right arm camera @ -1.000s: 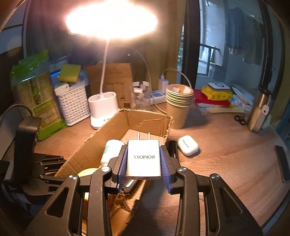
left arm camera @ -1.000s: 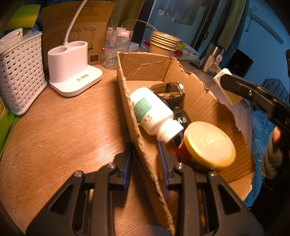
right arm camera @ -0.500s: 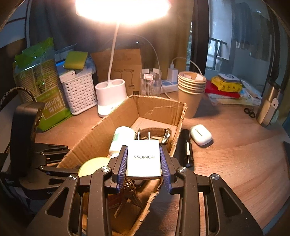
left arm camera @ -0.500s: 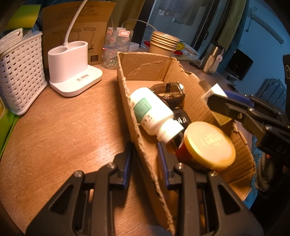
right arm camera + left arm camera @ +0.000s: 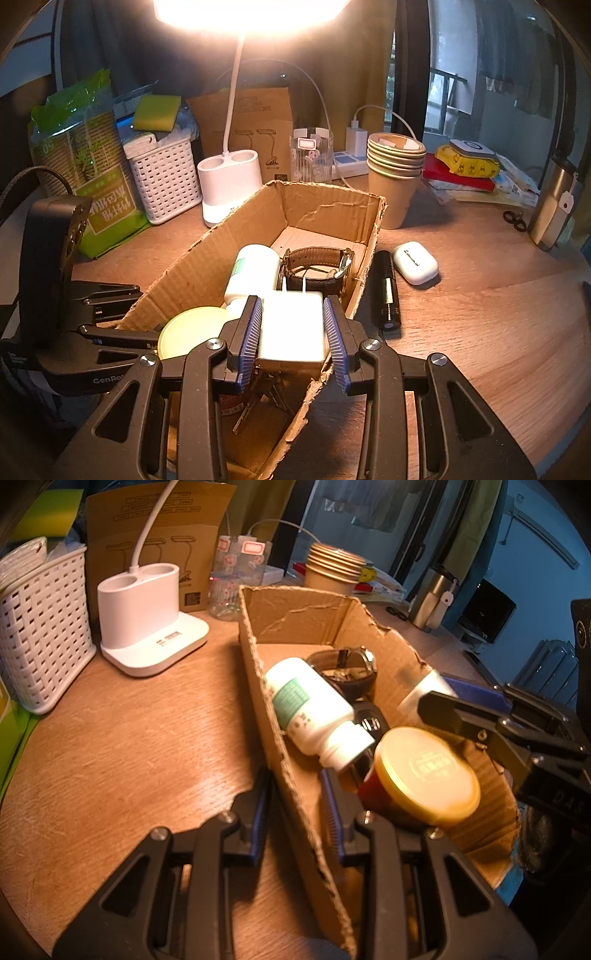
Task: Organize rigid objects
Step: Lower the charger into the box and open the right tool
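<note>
A torn cardboard box [image 5: 325, 206] [image 5: 295, 627] stands on the wooden desk. It holds a white pill bottle [image 5: 310, 709] [image 5: 251, 273], a wristwatch [image 5: 317, 269] [image 5: 347, 668], a yellow-lidded jar [image 5: 424, 775] [image 5: 192, 328] and keys [image 5: 258, 398]. My right gripper [image 5: 293, 332] is shut on a white charger plug [image 5: 291, 328] and holds it over the box's near end; the plug also shows in the left wrist view [image 5: 421, 690]. My left gripper [image 5: 295, 812] is shut on the box's left wall.
A black flashlight [image 5: 384, 291] and a white earbud case [image 5: 415, 262] lie on the desk right of the box. Behind are a white lamp base [image 5: 225, 184], a white basket [image 5: 162, 177], stacked paper cups [image 5: 395, 173], a glass [image 5: 310, 155] and a steel flask [image 5: 554, 206].
My right gripper has carried the charger plug forward and down, from above the box's right wall to over its contents. The left gripper and the box have stayed put.
</note>
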A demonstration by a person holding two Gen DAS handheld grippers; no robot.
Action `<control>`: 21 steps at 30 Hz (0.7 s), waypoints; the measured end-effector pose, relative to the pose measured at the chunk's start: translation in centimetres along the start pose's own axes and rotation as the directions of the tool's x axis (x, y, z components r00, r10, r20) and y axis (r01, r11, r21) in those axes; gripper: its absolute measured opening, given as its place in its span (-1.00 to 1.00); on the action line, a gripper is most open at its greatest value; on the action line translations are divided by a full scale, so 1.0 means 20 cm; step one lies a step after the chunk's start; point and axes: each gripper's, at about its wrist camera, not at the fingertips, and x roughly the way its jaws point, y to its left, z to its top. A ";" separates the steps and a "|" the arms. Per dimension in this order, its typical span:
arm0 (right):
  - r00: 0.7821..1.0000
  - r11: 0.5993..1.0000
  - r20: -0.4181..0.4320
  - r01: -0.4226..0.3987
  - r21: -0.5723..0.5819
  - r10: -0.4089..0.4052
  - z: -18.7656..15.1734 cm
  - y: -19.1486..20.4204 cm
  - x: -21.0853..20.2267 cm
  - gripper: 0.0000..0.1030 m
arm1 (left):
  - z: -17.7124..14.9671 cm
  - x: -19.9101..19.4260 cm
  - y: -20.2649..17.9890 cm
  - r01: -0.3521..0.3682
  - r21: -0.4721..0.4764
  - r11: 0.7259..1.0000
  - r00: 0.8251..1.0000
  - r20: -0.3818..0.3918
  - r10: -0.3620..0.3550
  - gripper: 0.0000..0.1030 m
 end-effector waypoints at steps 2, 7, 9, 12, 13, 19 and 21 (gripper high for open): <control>1.000 1.000 0.001 0.002 -0.001 -0.002 0.00 0.00 0.00 -0.28 | 0.00 0.00 0.00 0.000 0.001 1.000 1.000 0.000 0.000 -0.43; 1.000 1.000 0.003 0.007 0.006 -0.007 0.00 -0.01 -0.01 -0.28 | 0.00 0.00 0.00 0.000 0.000 1.000 1.000 0.000 0.000 -0.43; 1.000 1.000 0.005 0.008 0.009 -0.008 0.00 -0.02 -0.02 -0.28 | 0.00 0.00 0.00 0.000 0.001 1.000 1.000 0.000 0.000 -0.43; 1.000 1.000 0.012 0.011 0.014 -0.011 0.00 -0.03 -0.03 -0.28 | 0.00 0.00 0.00 0.000 0.001 1.000 1.000 0.000 0.000 -0.43; 1.000 1.000 0.015 0.013 0.016 -0.013 0.01 -0.03 -0.04 -0.28 | 0.00 0.00 0.00 0.000 0.001 1.000 1.000 0.000 0.000 -0.43; 0.999 0.999 0.030 0.025 0.029 -0.026 0.01 -0.05 -0.07 -0.26 | 0.00 0.00 0.00 0.000 0.001 1.000 1.000 0.000 0.000 -0.43; 0.999 0.999 0.036 0.033 0.039 -0.034 0.01 -0.07 -0.08 -0.25 | 0.00 0.00 0.00 0.000 0.001 1.000 1.000 0.000 0.000 -0.43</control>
